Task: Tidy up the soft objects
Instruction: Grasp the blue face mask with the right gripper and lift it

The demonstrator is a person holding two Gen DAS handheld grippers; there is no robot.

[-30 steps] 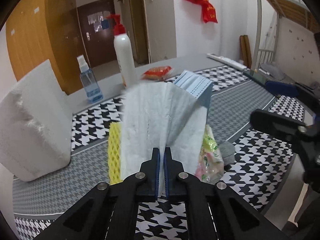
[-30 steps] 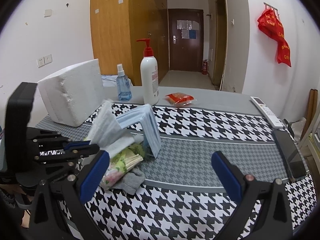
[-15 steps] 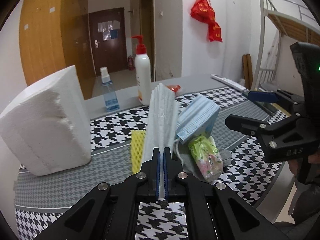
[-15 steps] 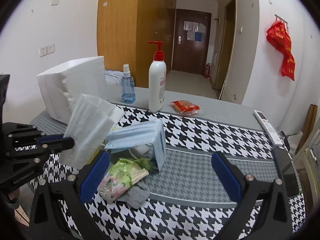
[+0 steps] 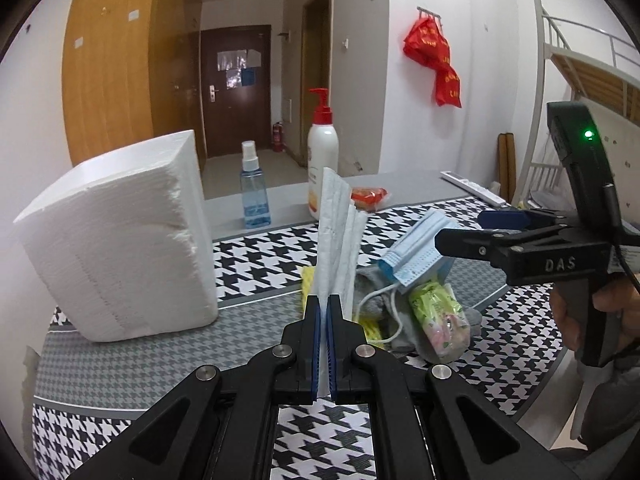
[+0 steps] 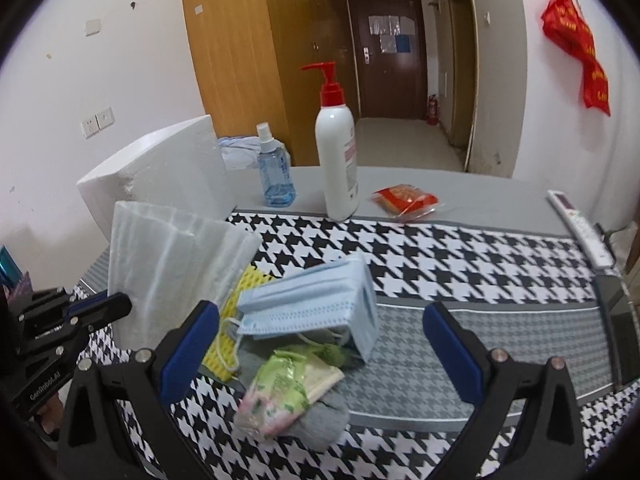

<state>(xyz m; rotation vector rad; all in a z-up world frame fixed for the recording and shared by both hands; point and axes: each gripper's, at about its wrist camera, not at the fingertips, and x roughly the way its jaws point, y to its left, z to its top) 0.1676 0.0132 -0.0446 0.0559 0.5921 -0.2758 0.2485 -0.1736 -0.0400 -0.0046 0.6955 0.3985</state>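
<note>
My left gripper is shut on a folded white cloth and holds it upright above the table; the cloth also shows in the right wrist view. My right gripper is open and empty, just in front of the pile. The pile holds a stack of blue face masks, a yellow foam net, a green floral tissue pack and a grey cloth. The masks lie right of the held cloth.
A big white foam block stands at the left. A blue spray bottle, a white pump bottle and a red snack packet stand at the back. A remote and a phone lie at the right.
My left gripper has drawn back from the pile with the white cloth, turning it edge-on. My right gripper has moved closer to the masks, still open.
</note>
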